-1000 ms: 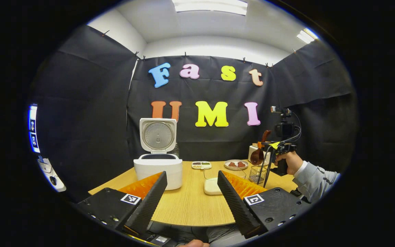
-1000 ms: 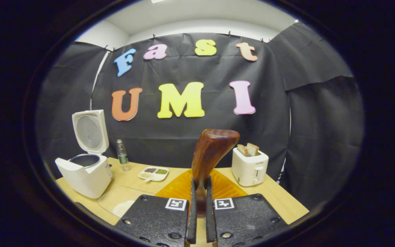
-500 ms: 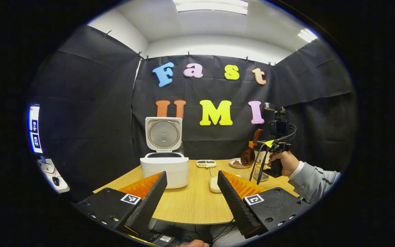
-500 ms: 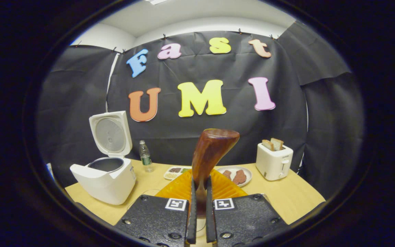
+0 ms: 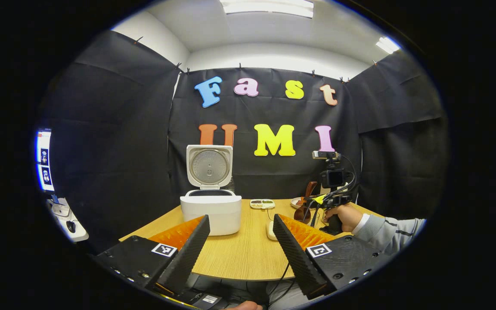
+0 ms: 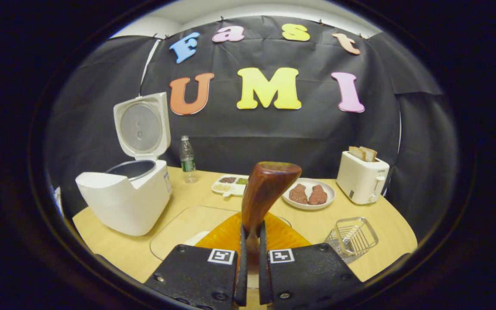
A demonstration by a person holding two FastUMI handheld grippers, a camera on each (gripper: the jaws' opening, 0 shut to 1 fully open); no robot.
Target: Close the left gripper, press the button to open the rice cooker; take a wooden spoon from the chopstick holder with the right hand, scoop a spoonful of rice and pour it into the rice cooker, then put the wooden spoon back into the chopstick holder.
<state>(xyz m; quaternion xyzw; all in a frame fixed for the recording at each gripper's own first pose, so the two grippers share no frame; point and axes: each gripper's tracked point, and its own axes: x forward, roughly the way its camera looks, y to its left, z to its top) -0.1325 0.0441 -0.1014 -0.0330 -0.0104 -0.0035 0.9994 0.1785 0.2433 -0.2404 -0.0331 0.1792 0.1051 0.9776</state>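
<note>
Right gripper [image 6: 250, 275] clamped on spoon [image 6: 265, 189], now dipped toward rice dish [image 6: 179, 230]; left gripper [image 5: 241, 247] wide open, empty; scooping next.

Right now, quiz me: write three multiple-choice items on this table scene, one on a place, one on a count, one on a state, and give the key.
1. Where does the water bottle stand?
A. just right of the rice cooker, near the wall
B. on the plate
C. inside the wire basket

2. How many slices of bread stick out of the toaster?
A. none
B. two
C. five

3. What is the state of the right gripper?
A. wide open, holding nothing
B. shut on the wooden spoon
C. shut on the bottle

Key: 1 A, the bottle stands beside the cooker at the table's back edge; 2 B, two slices rise from the slots; 3 B, both fingers press the spoon's handle, its bowl upright.
</note>
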